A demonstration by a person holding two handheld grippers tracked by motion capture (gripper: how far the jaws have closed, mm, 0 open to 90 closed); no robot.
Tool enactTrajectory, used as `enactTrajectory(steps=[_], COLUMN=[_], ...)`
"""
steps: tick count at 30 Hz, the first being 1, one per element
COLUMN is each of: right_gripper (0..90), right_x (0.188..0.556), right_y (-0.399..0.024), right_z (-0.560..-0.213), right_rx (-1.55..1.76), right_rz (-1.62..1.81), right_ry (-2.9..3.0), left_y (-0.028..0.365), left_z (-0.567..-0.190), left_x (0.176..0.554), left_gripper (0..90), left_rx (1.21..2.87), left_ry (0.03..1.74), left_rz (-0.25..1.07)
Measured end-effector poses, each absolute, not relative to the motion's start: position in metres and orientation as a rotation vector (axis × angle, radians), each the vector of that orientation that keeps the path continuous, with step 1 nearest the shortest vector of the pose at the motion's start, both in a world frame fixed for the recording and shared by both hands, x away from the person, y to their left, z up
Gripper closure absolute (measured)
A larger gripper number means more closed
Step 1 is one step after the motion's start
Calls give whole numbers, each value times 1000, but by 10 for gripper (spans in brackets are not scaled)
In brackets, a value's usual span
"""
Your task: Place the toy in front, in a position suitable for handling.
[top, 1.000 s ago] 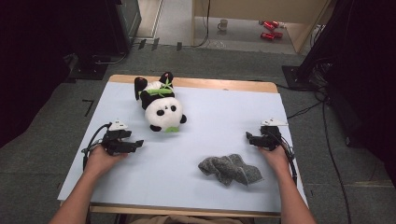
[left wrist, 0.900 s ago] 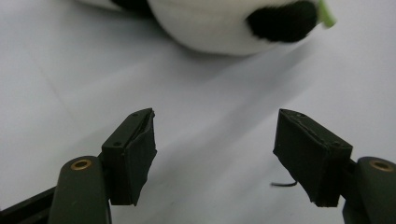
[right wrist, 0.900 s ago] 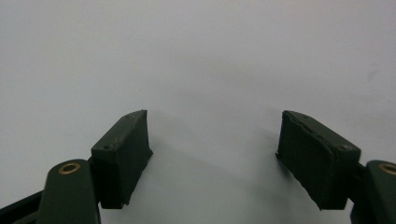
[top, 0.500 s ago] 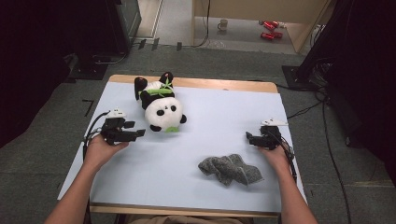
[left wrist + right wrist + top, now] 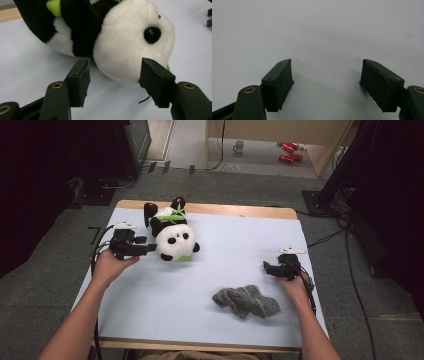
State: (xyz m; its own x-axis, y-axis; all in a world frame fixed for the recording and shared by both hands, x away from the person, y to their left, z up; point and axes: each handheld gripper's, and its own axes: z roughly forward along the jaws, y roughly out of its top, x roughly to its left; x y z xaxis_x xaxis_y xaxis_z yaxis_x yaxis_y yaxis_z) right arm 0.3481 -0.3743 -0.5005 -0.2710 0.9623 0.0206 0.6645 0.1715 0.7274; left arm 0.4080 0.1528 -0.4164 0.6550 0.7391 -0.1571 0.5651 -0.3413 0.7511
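Observation:
A black-and-white plush panda (image 5: 172,237) with green trim lies on its back at the far left of the pale blue table top (image 5: 230,240). My left gripper (image 5: 152,249) is level at the panda's head. In the left gripper view the white head (image 5: 125,42) sits just at the tips of my left gripper (image 5: 116,66). Its jaws have just been closing and still stand apart, one fingertip (image 5: 80,77) by the neck, the other near the muzzle. My right gripper (image 5: 266,267) rests open at the right edge, and between its jaws (image 5: 325,67) there is only bare table.
A crumpled grey cloth (image 5: 245,301) lies on the table at the front right, close to my right hand. The table's wooden far edge (image 5: 235,210) runs behind the panda. Dark equipment and cables stand on the floor around the table.
My left hand has moved away from me, up to the panda's head. The right hand, the panda and the grey cloth have stayed put.

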Motion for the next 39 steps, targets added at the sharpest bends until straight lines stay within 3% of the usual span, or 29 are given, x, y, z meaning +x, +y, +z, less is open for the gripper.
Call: enactTrajectory(steps=[24, 39], right_gripper=[254, 254], right_x=[346, 345], right_y=[-374, -374], right_z=[-503, -503], right_rx=[1534, 1532], right_rz=[901, 899], right_ry=[1980, 1979], left_y=[147, 142], left_z=[-390, -406], left_x=[457, 480], left_gripper=[413, 393], left_rx=[2019, 2023], left_ry=[1015, 1077], left_rz=[316, 304])
